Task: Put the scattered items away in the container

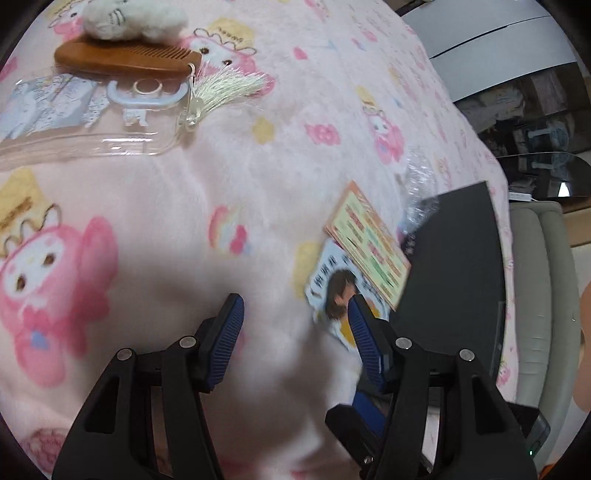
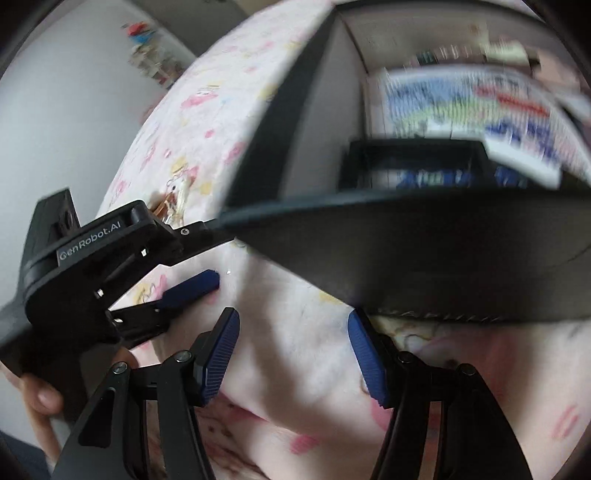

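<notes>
So you're partway: some blurry stuff, prob. cards, sits in the black container, but comb, plush, phone case & cards lie on the bed. Left gripper & right gripper both released, empty.

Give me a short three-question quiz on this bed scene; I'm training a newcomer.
1. True or false: the wooden comb lies inside the black box.
2. What hangs from the comb's end? A) tassel B) key C) bell
3. Are the left tongs and right tongs holding anything?

Key: 1 false, it lies on the pink blanket by the plush toy. 2 A. 3 No, both open and empty.
</notes>
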`<state>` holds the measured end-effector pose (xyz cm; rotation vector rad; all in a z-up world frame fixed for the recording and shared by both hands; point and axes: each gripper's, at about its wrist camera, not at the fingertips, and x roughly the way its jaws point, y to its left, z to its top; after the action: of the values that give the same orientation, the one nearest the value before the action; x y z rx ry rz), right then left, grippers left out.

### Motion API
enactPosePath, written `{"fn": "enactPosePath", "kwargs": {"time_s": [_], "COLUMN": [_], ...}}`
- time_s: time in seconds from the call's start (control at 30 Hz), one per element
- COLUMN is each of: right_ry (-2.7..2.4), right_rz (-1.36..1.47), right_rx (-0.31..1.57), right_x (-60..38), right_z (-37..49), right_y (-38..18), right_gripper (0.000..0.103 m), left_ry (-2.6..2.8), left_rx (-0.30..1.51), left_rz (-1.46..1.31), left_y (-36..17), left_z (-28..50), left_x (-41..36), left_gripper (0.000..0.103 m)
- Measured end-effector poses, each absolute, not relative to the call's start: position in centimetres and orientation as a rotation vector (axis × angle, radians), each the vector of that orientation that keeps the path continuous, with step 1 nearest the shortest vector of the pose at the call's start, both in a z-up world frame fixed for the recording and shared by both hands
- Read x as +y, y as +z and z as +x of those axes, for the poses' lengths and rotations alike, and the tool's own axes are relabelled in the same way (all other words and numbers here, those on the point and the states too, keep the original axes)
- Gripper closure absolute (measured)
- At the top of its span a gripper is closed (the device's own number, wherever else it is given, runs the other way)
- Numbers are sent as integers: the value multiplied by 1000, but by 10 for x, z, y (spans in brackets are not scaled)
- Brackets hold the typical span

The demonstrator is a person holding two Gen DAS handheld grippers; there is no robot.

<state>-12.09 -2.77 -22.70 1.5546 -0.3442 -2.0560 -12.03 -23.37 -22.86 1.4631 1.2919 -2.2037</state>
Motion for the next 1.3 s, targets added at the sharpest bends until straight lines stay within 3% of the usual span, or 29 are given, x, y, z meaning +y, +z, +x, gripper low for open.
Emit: {"fn": "enactPosePath", "kwargs": {"time_s": [0.07, 0.13, 0.17, 0.23, 0.33, 0.7, 1.07, 1.1, 1.2, 1.3], "right_ry": [-2074, -2085, -2083, -2073, -2054, -2007, -2087, -2090, -2094, -2086], "right_rz": [1551, 1536, 1529, 1523, 1528, 1526, 1533, 1537, 1557, 1567], "right_rx": [-315, -299, -304, -320, -401, -541, -589, -578, -539, -535], "right_x": [-32, -33, -32, -28, -14, 24, 66, 67, 75, 78], "right_z": [-117, -113, -112, -110, -107, -80, -62, -61, -66, -68], "right_y": [-228, -228, -227, -226, -223, -208, -195, -195, -198, -202], "right_gripper": [44, 44, 44, 44, 44, 44, 44, 44, 44, 44], "left_ry": [-2201, -2210, -2221, -2247, -2281, -2400, -2426, -2424, -2434, -2456], "left_rx": [1264, 1217, 1215, 1242, 1247, 1128, 1049, 1042, 1063, 1068], "left_rz": [1477, 1496, 1504, 1505, 1481, 1557, 1736, 1738, 1739, 1677], "left_y": [-231, -232, -231, -228, -218, -177, -186, -184, -177, -162], "left_z": [-128, -132, -132, -126, -112, -61, -43, -42, -39, -36], "left_x": [-232, -229, -228, -226, -221, -165, -118, -120, -132, -147], "left_gripper": [45, 72, 78, 100, 102, 103, 102, 97, 64, 57]}}
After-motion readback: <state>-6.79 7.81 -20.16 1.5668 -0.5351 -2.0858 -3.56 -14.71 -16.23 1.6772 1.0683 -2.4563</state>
